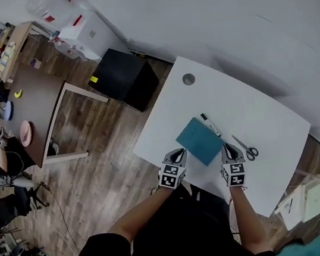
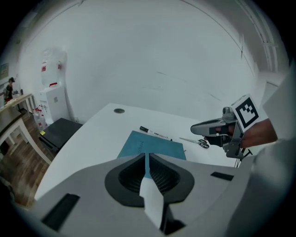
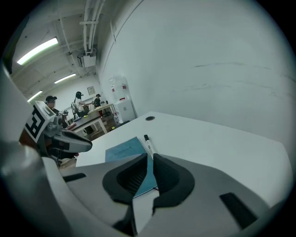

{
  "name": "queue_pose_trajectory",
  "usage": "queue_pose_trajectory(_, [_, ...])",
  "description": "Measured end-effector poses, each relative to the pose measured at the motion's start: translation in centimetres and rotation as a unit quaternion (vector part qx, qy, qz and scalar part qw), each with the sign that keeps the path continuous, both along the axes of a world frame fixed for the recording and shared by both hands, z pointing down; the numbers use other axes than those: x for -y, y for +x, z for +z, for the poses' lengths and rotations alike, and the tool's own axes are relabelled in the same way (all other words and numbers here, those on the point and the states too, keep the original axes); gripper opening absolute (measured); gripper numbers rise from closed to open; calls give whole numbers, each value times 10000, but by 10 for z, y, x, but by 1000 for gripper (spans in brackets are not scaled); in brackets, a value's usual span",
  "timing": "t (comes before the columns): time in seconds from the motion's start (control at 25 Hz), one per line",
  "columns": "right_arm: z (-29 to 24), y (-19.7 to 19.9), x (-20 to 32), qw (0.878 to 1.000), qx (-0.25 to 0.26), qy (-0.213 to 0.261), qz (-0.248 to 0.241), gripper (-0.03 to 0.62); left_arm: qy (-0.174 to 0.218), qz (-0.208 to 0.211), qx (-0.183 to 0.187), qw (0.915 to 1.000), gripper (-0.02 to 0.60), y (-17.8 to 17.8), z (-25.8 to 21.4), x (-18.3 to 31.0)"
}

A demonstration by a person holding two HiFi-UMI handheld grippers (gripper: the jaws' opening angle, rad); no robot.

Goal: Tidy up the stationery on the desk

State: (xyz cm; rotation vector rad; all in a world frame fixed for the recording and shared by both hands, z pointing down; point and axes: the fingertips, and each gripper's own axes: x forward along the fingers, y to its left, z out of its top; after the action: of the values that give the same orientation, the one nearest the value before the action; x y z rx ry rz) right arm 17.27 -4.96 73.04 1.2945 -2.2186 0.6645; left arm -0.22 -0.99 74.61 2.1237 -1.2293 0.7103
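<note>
Both arms reach forward, my left gripper (image 1: 178,153) and right gripper (image 1: 228,147) angled down, clenched empty, flanking the teal notebook (image 1: 199,140); its cover reads "Notebook".

We are looking steeply down from overhead at the white desk (image 1: 253,109). Both gripper views are skimming low across it from its near edge, sharing the teal notebook (image 1: 199,140) and marker (image 1: 210,124).

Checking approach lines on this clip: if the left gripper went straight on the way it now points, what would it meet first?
Probably the teal notebook: the left gripper aims down at its near edge, with nothing in between, though depth is unclear.
</note>
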Motion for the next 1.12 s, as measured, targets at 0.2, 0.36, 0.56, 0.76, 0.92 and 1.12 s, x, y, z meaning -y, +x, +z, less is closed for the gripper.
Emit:
queue_pose_trajectory(0.2, [31, 1, 9, 9992, -239, -256, -174, 36, -376, 487, -15, 9981, 83, 16, 37, -1])
queue_pose_trajectory(0.36, [45, -6, 9, 9978, -380, -349, -415, 37, -931, 250, -154, 9952, 129, 13, 61, -7])
queue_pose_trajectory(0.56, [58, -6, 13, 9970, -425, -468, -447, 45, -1222, -123, -231, 9922, 140, 4, 76, -5])
queue_pose_trajectory(0.76, [76, -11, 8, 9929, -460, -771, -778, 97, -1437, -409, -405, 9879, 141, -4, 85, -7])
queue_pose_trajectory(0.92, [78, -7, 11, 9923, -534, -770, -805, 97, -1500, -393, -377, 9872, 141, -1, 87, -5])
queue_pose_trajectory(1.12, [81, -9, 7, 9891, -693, -852, -980, 112, -1547, -606, -434, 9851, 140, -2, 88, -3])
